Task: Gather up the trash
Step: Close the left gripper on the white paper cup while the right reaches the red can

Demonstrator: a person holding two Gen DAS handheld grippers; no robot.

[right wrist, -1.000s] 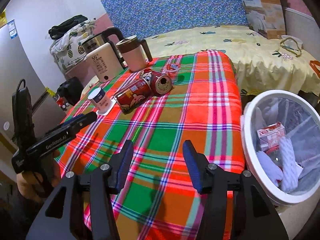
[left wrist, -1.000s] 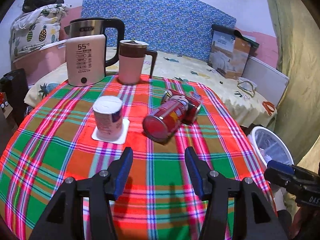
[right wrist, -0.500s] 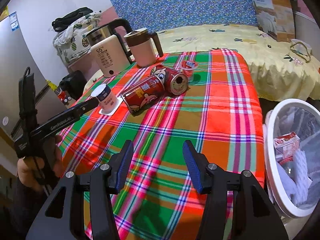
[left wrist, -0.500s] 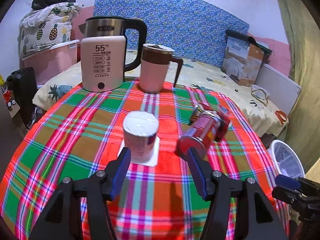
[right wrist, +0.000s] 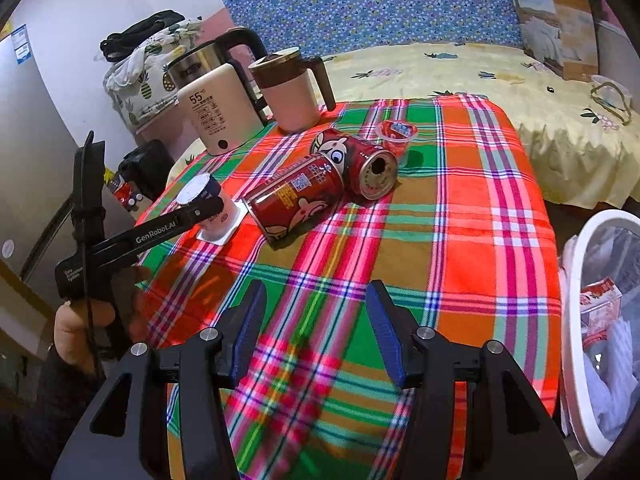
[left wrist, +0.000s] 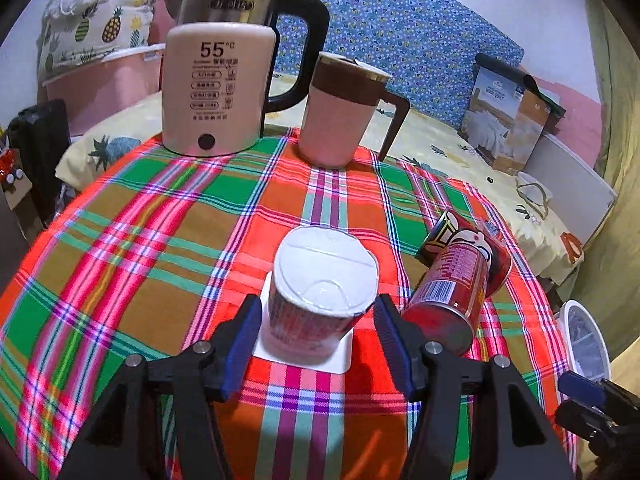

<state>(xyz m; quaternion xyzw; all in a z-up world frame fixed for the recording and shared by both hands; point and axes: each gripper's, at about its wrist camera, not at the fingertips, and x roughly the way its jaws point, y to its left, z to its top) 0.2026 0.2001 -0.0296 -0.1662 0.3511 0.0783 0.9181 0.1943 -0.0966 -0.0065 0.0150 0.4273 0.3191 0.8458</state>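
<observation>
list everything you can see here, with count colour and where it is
yogurt cup: 1, white foil lid, on white coaster, between left gripper fingers
cans: 2, red, lying mid-table
jelly cup: 1, red, behind cans
kettle: 1, cream and steel, far table edge
mug: 1, pink and brown, beside kettle
tablecloth: 1, plaid
trash bin: 1, white rim, right of table
bed: 1, yellow sheet
box: 1, on bed
left gripper: open
right gripper: open, over the tablecloth
</observation>
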